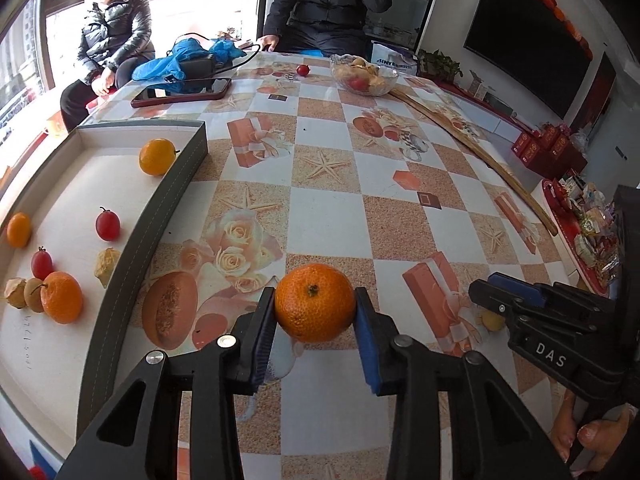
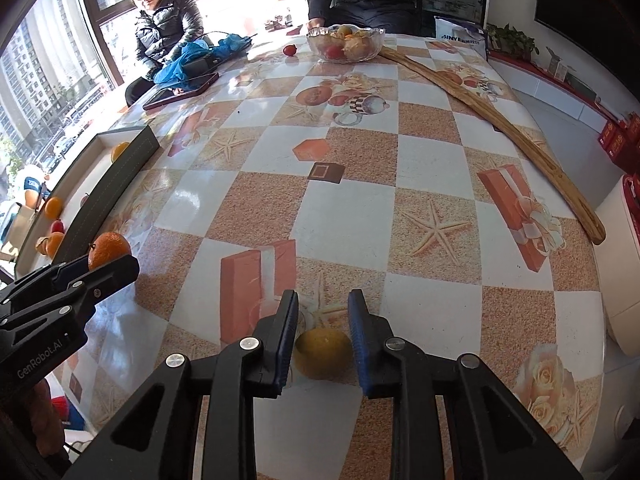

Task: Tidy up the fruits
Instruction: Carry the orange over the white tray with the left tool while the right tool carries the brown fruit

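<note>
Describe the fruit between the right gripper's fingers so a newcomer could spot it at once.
Start at the checkered table, at its near edge where the right gripper points. Between its blue-padded fingers sits a small round yellow fruit. It is pale yellow, unlike the larger orange tangerine in the left gripper.

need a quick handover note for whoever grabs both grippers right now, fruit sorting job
Left gripper: shut on the round orange mandarin, beside the tray, over the table.
Right gripper: fingers either side of the small yellow round fruit; contact not clear.
Done: the grey-walled white tray holds seven pieces, namely oranges, red cherry tomatoes and husked yellow berries.
Left: tray the mandarin and yellow fruit; then the lone red tomato and the fruit in the clear glass bowl at the far edge.
</note>
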A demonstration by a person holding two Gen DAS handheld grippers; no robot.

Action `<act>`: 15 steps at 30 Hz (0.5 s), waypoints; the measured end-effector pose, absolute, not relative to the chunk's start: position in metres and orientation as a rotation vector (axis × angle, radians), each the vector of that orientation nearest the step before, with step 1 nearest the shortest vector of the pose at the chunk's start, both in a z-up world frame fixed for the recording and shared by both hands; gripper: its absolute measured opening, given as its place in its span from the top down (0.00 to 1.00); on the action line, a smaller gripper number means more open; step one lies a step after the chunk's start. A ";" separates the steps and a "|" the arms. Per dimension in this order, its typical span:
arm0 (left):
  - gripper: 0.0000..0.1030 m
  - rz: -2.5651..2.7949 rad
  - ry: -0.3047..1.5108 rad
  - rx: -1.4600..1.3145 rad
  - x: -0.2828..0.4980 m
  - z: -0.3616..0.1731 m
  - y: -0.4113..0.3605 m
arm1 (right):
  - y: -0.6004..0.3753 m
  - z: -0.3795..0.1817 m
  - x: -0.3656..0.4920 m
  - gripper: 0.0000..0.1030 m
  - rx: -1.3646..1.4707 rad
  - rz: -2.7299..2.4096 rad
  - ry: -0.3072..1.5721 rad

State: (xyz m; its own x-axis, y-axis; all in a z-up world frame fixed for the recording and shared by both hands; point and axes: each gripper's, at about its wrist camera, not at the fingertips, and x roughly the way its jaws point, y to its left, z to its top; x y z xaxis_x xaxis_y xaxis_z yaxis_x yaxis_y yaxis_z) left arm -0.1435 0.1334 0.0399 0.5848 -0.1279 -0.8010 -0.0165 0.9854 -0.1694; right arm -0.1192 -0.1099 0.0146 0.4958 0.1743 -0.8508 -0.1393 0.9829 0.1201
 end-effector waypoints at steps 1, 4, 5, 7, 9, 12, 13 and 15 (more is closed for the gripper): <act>0.61 -0.067 0.940 -0.170 -0.145 0.044 0.136 | -0.110 0.017 -0.119 0.73 0.055 0.200 1.039; 0.61 -0.059 0.923 -0.179 -0.149 0.055 0.144 | -0.110 0.024 -0.115 0.73 0.090 0.227 1.043; 0.61 -0.054 0.916 -0.183 -0.151 0.059 0.148 | -0.109 0.027 -0.114 0.73 0.102 0.239 1.044; 0.61 -0.037 0.901 -0.190 -0.155 0.066 0.158 | -0.108 0.030 -0.111 0.73 0.127 0.257 1.047; 0.61 -0.020 0.889 -0.206 -0.159 0.074 0.169 | -0.110 0.033 -0.108 0.73 0.160 0.267 1.053; 0.61 -0.005 0.867 -0.234 -0.162 0.084 0.185 | -0.118 0.037 -0.104 0.73 0.221 0.280 1.066; 0.61 0.000 0.860 -0.235 -0.163 0.087 0.190 | -0.121 0.039 -0.104 0.73 0.238 0.282 1.069; 0.61 0.014 0.849 -0.225 -0.163 0.092 0.197 | -0.125 0.039 -0.101 0.73 0.271 0.286 1.081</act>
